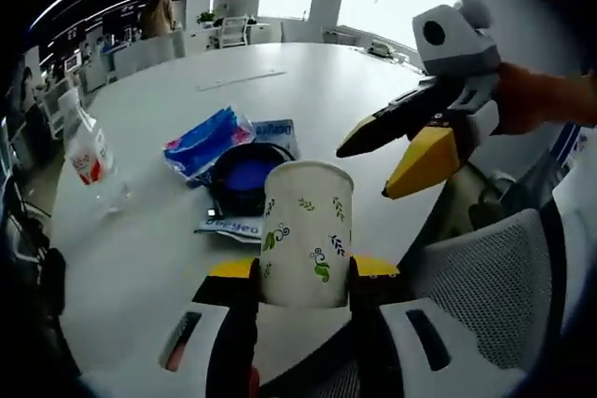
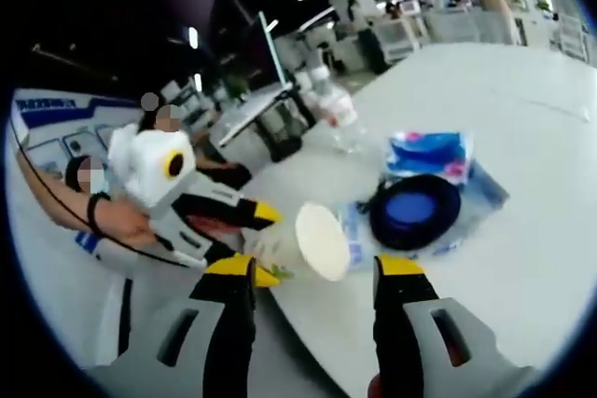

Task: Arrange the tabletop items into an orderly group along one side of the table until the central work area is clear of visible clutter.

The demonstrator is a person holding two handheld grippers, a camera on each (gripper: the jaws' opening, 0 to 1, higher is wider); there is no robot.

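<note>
Paper cup (image 1: 308, 235), leaf-printed, is pinched upright between left gripper (image 1: 303, 272) jaws above the table (image 1: 149, 258) edge. Right gripper (image 2: 312, 272) is held spread, empty. Packet lettering is unreadable.

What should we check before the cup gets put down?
1. Left gripper shut on the cup: ok.
2. Cup upright: not ok in the right gripper view, where its mouth faces the camera.
3. Right gripper free to help: ok, jaws open with nothing between them.
4. Table centre clear: not ok; the blue bowl, blue packet and papers lie there.
5. Bottle standing: ok.
6. Anything in the cup: cannot tell.
</note>
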